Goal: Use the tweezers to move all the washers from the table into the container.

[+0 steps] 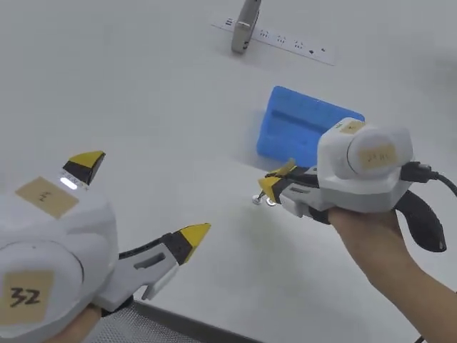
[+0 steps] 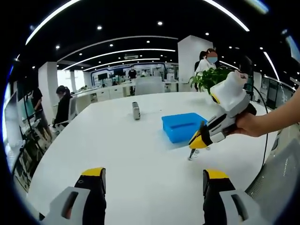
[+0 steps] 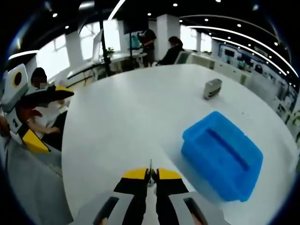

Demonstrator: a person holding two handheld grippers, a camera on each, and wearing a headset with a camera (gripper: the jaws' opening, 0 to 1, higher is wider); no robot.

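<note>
My right gripper [image 1: 273,184] is shut on thin metal tweezers [image 1: 258,200], whose tip points down at the white table just left of the blue container [image 1: 307,128]. In the right gripper view the jaws [image 3: 151,174] are closed on the tweezers [image 3: 150,165], and the blue container [image 3: 222,154] lies ahead to the right. Something small and shiny sits at the tweezers' tip; it is too small to tell whether it is a washer. My left gripper [image 1: 141,199] hovers open at the lower left with nothing between its fingers. Its own view shows the right gripper [image 2: 202,138] beside the container [image 2: 183,125].
A grey metal object [image 1: 245,27] stands at the far side of the table next to a flat white power strip [image 1: 285,41]. The table's near edge [image 1: 186,323] runs below my left gripper. Several people and desks fill the office behind.
</note>
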